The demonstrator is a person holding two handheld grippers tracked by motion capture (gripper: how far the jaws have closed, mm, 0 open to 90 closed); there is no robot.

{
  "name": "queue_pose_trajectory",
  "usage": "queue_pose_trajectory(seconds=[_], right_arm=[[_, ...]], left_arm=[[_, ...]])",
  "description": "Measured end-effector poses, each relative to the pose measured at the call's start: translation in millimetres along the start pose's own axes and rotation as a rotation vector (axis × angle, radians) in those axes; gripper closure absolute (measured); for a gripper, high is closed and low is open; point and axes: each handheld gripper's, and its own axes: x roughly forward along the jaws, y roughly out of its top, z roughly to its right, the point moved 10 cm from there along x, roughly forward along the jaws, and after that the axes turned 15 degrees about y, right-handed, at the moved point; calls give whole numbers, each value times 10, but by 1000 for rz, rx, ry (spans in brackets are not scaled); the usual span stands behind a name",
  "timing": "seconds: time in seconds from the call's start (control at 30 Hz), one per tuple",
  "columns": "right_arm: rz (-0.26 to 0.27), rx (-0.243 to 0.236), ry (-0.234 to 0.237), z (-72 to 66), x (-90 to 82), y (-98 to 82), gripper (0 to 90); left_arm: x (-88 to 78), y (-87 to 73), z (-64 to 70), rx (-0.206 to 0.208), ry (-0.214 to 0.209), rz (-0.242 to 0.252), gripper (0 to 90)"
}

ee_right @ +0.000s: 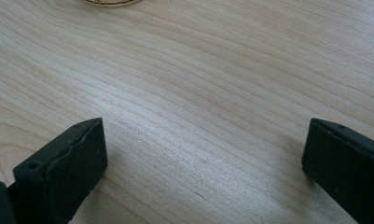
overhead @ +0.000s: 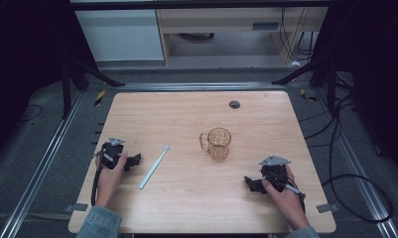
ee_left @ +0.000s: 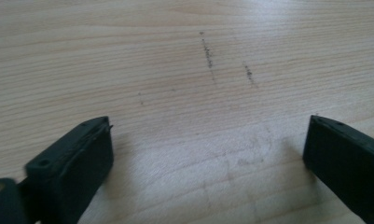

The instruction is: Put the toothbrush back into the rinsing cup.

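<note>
we see a pale wooden table (overhead: 266, 208) with a small dark round cap (overhead: 234, 104) near its far edge. around it lies grey floor (overhead: 37, 163) with metal rails (overhead: 47, 148), black cables (overhead: 335, 148), and light cabinets (overhead: 119, 34) beyond.

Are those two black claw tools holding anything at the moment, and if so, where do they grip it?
Nothing is held. The left gripper and the right gripper both rest open on the wooden table, with bare wood between their jaws.
</note>
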Motion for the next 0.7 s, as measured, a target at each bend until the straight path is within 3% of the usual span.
queue_pose_trajectory(seconds=[0.33,0.7], right_arm=[[-1,3,0,-3,0,-1,4],[-1,0,0,0,0,0,3]], left_arm=[[-315,94,-38,25,-10,44,32],[-609,131,-22,92,-30,0,47]])
